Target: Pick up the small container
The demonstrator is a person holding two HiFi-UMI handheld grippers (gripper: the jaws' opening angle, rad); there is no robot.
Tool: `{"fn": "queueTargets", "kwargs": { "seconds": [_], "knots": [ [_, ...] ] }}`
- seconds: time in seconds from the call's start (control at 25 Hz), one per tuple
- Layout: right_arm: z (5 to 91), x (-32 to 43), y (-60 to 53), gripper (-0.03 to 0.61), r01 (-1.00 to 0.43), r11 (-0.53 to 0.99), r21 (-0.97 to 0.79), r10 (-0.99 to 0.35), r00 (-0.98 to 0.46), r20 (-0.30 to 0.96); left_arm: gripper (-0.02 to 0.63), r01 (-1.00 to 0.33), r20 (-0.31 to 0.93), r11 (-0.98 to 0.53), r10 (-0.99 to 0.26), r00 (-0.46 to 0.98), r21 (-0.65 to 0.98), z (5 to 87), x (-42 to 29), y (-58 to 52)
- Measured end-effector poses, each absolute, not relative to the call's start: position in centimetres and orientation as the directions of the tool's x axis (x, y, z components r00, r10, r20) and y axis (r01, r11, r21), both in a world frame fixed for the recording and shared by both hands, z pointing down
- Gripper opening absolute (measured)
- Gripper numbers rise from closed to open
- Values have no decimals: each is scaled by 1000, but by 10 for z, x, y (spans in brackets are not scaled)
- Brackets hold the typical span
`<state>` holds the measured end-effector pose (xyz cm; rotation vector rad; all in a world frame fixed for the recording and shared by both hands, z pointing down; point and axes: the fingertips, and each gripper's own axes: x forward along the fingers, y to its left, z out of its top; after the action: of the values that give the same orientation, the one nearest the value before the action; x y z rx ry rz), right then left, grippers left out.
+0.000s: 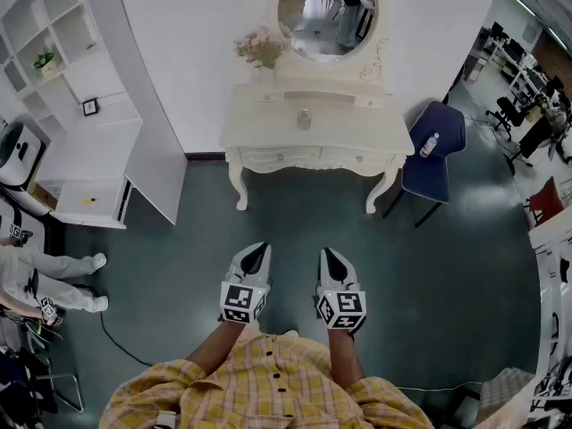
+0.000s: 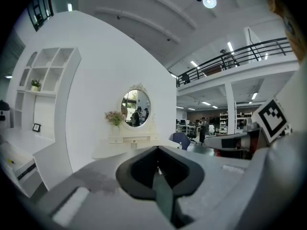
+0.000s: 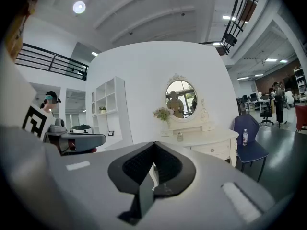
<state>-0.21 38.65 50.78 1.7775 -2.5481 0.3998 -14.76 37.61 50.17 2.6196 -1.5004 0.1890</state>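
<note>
**Small container untouched, pickup yet to begin**

I stand well back from the white table (image 1: 268, 125), with my left gripper (image 1: 256, 256) and right gripper (image 1: 332, 259) each closed on nothing. The small container (image 1: 304, 119) sits mid-table below the mirror (image 1: 326, 12). By my reckoning, the approach, opening and grasp all remain. At this range I cannot make out the container's shape or lid.
</note>
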Motion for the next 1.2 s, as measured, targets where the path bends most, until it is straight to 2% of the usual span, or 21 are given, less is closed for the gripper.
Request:
{"fn": "queueTargets", "kwargs": {
  "seconds": [0.72, 1.2],
  "knots": [
    [509, 15, 404, 2, -904, 361, -228, -906, -398, 145, 0, -834, 156, -545, -820, 551, 86, 508, -115, 396],
    [510, 36, 308, 3, -876, 426, -226, -871, -464, 159, 0, -831, 166, -540, -814, 556, 136, 525, -82, 296]
  ]
}}
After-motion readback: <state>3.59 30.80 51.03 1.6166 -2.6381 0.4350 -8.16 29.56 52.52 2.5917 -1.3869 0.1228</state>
